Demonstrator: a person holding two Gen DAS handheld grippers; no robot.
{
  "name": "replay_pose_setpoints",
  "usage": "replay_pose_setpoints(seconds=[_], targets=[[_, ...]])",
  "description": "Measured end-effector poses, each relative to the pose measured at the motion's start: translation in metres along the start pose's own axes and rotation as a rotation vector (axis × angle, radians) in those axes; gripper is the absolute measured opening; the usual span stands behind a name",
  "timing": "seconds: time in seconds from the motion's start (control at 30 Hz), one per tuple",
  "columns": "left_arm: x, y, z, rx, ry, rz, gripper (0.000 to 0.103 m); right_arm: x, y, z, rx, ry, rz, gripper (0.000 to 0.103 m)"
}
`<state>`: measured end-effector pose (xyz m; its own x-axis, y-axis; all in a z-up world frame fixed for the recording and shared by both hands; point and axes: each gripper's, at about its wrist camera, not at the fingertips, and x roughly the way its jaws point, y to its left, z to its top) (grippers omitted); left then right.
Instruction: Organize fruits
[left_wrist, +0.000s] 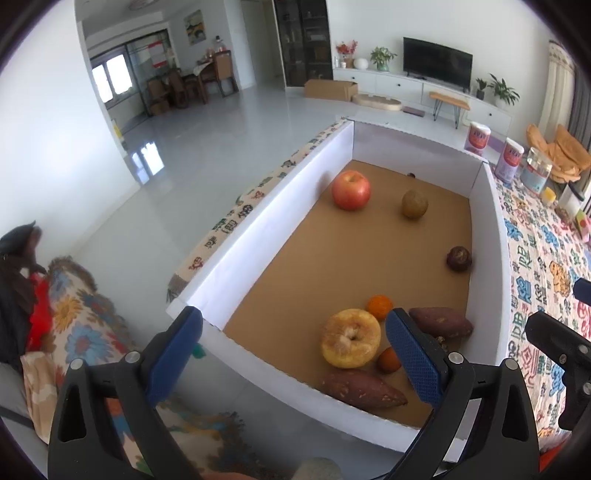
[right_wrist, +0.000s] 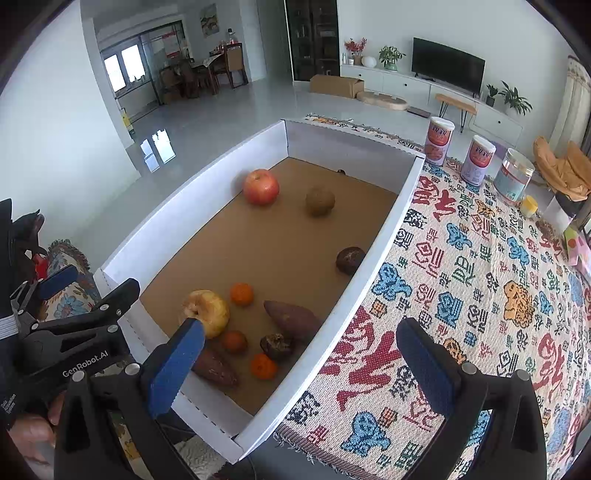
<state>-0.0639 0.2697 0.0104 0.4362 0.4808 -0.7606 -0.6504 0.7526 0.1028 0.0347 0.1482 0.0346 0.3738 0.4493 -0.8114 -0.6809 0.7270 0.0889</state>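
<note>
Shallow white box (right_wrist: 384, 236) with a brown cardboard floor, resting on a patterned cloth (right_wrist: 480, 295). Both grippers hang above its near end, jaws spread wide and holding nothing: the left gripper (left_wrist: 295, 350) over the lower centre of its frame, the right gripper (right_wrist: 301, 363) straddling the box's right wall.

Contents. Near end, clustered: a yellow apple (right_wrist: 205, 312), three small oranges (one at (right_wrist: 242, 293)), two sweet potatoes (one at (right_wrist: 291, 319)) and a dark wrinkled fruit (right_wrist: 276, 346). Far end, well apart: a red apple (right_wrist: 260, 186) and a brown kiwi-like fruit (right_wrist: 320, 200); a second dark fruit (right_wrist: 350, 260) lies just beside the right wall.

Handling, as judged. The apples are probably firm, smooth and fairly heavy, and are best gripped across the widest part. The oranges are likely light and yielding and call for a gentle squeeze. The tapered sweet potatoes are best taken across the thick middle.

Obstacles. The crowding in the near cluster leaves little room for fingers, and the box walls limit side approach. Three canisters (one at (right_wrist: 439, 140)) stand on the cloth at upper right, clear of the work.
</note>
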Motion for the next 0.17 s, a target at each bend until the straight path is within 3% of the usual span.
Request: replay_pose_setpoints(seconds=[0.17], targets=[[-0.0015, -0.0001, -0.0010, 0.002, -0.019, 0.006, 0.100, 0.0017, 0.0003, 0.0001, -0.002, -0.002, 0.000, 0.103]])
